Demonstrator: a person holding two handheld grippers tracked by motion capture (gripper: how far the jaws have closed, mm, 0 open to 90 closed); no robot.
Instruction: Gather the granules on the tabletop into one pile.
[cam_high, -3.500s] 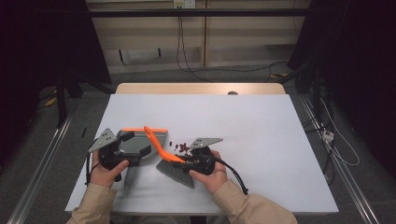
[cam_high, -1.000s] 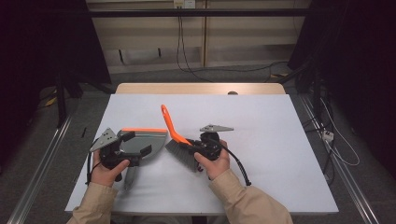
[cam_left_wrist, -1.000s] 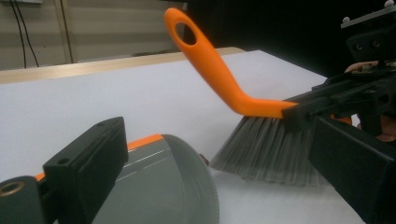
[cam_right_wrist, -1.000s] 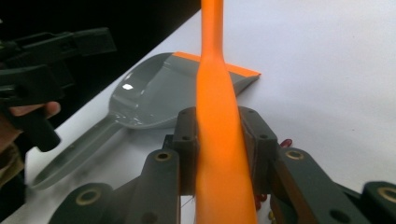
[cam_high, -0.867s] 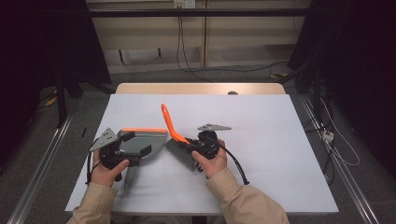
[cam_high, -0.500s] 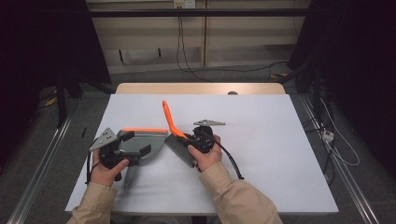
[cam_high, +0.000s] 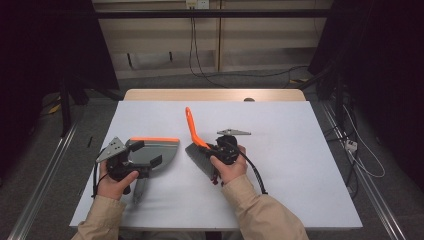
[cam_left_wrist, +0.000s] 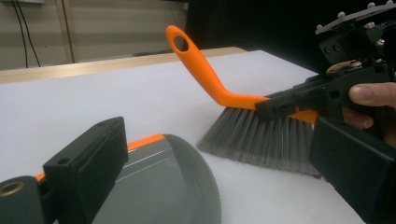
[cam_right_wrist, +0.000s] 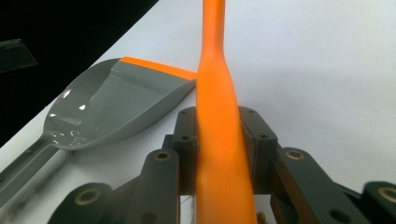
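The dustpan (cam_right_wrist: 107, 105) looks like glossy grey plastic (highlights gleam in its bowl) with an orange lip, the hand brush (cam_left_wrist: 219, 88) has a smooth orange plastic handle and fine grey bristles, and the white tabletop (cam_high: 300, 150) appears matt and smooth.

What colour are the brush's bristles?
Grey, under an orange handle; the brush shows best in the left gripper view.

White table (cam_high: 300, 125) with grey dustpan (cam_high: 157, 152) and brush bristles (cam_high: 200, 159) on it
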